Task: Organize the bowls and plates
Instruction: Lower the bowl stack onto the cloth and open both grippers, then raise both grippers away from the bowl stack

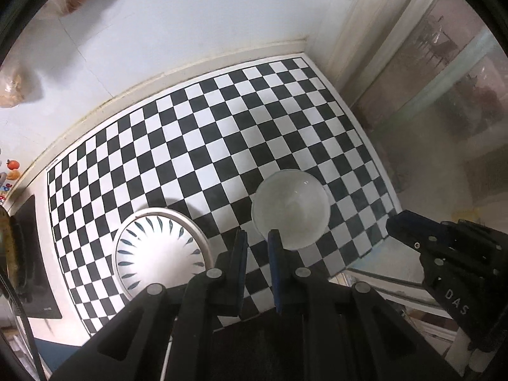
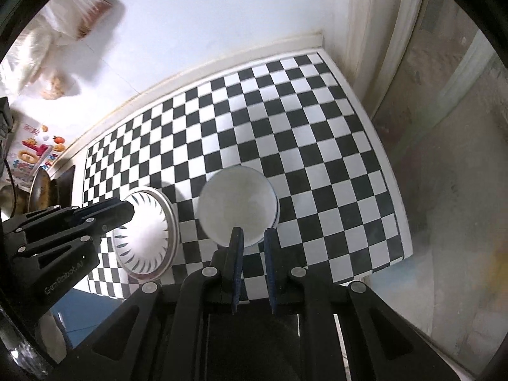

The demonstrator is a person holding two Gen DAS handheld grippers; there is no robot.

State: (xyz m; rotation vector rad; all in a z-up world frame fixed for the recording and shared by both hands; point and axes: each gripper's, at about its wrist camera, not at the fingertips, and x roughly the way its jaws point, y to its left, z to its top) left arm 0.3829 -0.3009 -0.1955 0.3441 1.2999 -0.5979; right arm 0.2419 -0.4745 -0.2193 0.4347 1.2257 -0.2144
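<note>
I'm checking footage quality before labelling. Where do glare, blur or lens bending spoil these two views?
Left wrist view: glare whitens the middle of the patterned plate, the checkered mat bows from the fisheye, and the glass door at right looks hazy. Right wrist view: the white bowl is washed out and soft, and the bags on the wall are smeared.

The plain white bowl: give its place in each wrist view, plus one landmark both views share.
Left wrist view: the plain white bowl sits right of centre, just beyond the left gripper.
Right wrist view: it sits at centre, just beyond the right gripper.
Shared landmark: the patterned plate, left of the bowl on the checkered mat in both.
</note>
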